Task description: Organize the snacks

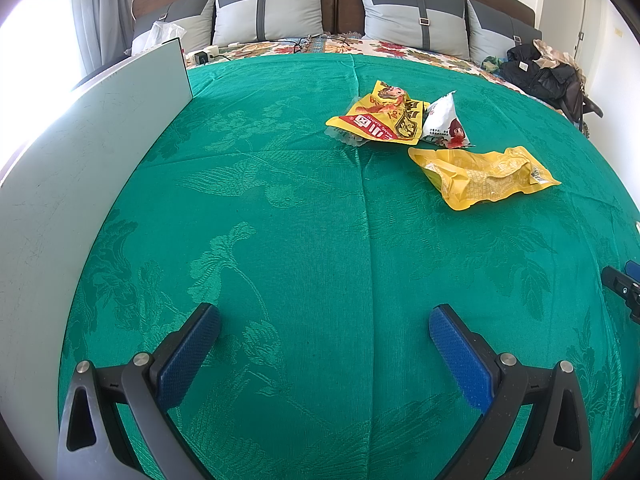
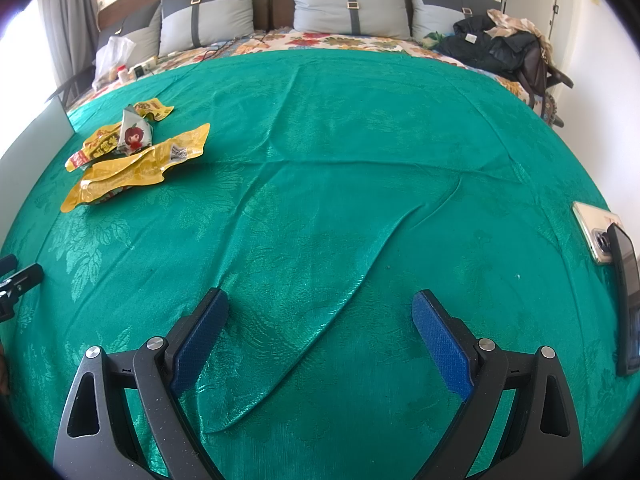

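Note:
Three snack packets lie together on the green bedspread (image 1: 280,240). A yellow and red packet (image 1: 380,118) lies farthest, a white triangular packet (image 1: 444,120) beside it, and a plain yellow packet (image 1: 484,174) nearest. In the right wrist view the same pile shows at the far left: yellow packet (image 2: 132,172), white packet (image 2: 136,136). My left gripper (image 1: 324,320) is open and empty, well short of the packets. My right gripper (image 2: 320,308) is open and empty over a fold in the bedspread (image 2: 320,140).
A white board (image 1: 80,160) stands upright along the bed's left side. Grey pillows (image 1: 272,12) line the headboard. Dark clothes (image 1: 548,68) lie at the far right. Two phones (image 2: 600,236) lie at the right edge. A power strip (image 1: 204,56) lies near the pillows.

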Tool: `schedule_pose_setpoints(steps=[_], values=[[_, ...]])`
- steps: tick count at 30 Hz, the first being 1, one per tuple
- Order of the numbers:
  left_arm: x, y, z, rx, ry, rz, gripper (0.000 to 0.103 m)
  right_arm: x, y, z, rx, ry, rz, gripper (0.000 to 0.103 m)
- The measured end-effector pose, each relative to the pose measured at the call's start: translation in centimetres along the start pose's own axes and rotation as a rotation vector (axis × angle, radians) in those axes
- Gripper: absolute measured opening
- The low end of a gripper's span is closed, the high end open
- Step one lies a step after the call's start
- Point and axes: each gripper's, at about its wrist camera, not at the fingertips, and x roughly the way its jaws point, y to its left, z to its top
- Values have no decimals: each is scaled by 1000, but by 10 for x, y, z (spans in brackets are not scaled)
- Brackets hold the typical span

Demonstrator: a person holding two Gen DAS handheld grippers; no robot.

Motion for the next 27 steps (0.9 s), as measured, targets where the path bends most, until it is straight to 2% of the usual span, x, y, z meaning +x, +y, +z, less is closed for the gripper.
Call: schedule_pose_setpoints(steps=[20,22,24,27], values=[[0,0,0,5,0,-2,103,0,0,0,0,0,2,96],[1,1,6,19,39,-17,103,0,-1,0,-1,0,2,96],[0,8,15,-11,73,-52,103,0,0,0,-1,0,2,96],[-8,22,42,-81,34,-110,103,0,0,0,-1,1,1,96]])
